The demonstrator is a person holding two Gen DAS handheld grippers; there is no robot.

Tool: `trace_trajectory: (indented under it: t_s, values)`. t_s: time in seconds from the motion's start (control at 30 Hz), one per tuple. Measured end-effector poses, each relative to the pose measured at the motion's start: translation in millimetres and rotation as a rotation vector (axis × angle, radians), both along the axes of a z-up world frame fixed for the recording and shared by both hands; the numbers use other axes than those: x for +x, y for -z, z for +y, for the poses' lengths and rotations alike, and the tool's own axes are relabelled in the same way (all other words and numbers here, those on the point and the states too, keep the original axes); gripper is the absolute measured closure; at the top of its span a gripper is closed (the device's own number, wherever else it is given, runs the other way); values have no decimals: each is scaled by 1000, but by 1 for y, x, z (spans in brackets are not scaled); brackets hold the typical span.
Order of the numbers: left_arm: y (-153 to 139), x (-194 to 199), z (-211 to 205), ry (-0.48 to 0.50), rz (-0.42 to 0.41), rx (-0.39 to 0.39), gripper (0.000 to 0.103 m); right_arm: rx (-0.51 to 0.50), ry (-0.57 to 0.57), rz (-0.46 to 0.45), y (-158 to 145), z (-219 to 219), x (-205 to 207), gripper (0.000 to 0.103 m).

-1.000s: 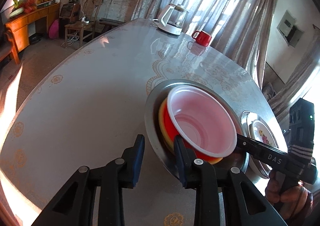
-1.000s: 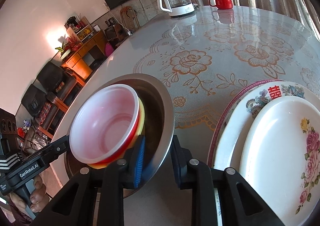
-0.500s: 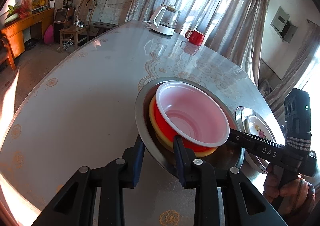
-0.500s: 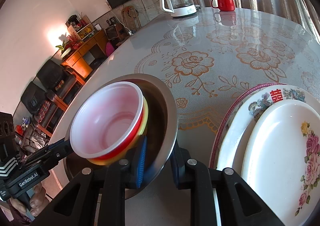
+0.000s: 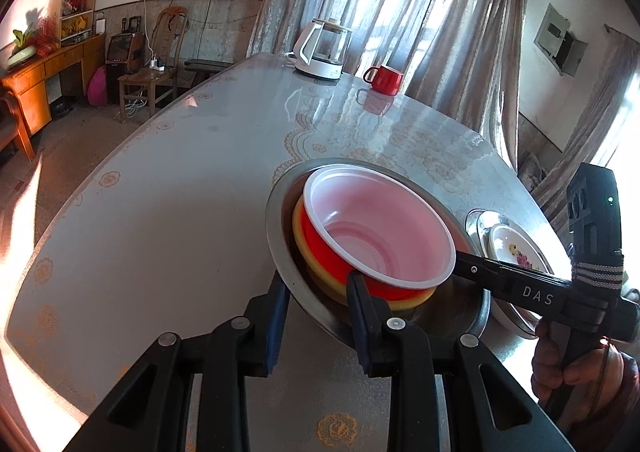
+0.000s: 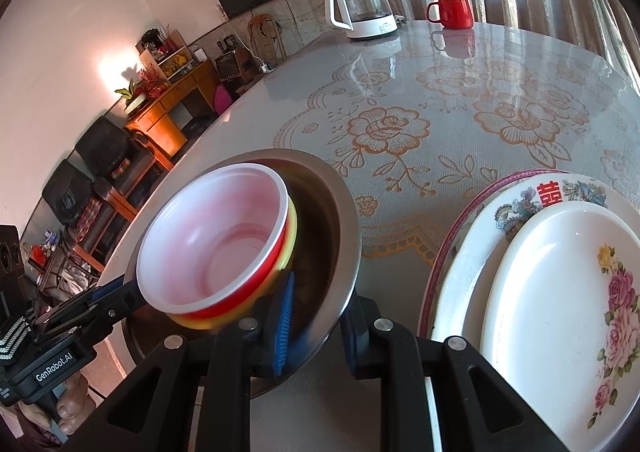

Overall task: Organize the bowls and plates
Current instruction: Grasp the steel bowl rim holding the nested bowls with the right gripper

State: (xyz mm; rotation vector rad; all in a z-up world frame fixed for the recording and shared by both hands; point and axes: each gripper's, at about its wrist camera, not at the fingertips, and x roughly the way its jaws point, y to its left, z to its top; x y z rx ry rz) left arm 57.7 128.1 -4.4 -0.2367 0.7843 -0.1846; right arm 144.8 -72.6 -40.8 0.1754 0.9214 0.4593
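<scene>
A red bowl point(image 5: 380, 228) with a white inside sits in a yellow bowl point(image 5: 298, 228), and both rest in a wide steel bowl point(image 5: 280, 212). My left gripper point(image 5: 318, 308) is shut on the steel bowl's near rim, one finger outside and one inside. The right gripper point(image 5: 464, 264) reaches in from the right side. In the right wrist view my right gripper point(image 6: 320, 328) is shut on the steel bowl's rim point(image 6: 344, 220), beside the red bowl point(image 6: 216, 244). The left gripper point(image 6: 124, 292) grips the opposite side. A stack of plates point(image 6: 560, 292), topped by a white rose-patterned plate, lies to the right.
A glass kettle point(image 5: 322, 52) and a red mug point(image 5: 384, 80) stand at the table's far end. The plate stack point(image 5: 516, 252) lies just beyond the steel bowl. A hand point(image 5: 568, 364) holds the right gripper's handle. Chairs and a cabinet stand off the table's left edge.
The left wrist view has shifted slightly, so the steel bowl sits more squarely ahead of the left fingers. The right wrist view is nearly the same. Both grippers stay clamped on the rim.
</scene>
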Motion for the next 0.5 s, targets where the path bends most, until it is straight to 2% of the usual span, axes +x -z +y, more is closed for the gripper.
trace_trajectory:
  t_s: [0.5]
  values:
    - [-18, -8, -14, 22, -62, 36, 73, 20, 21, -44, -17, -14, -9, 82]
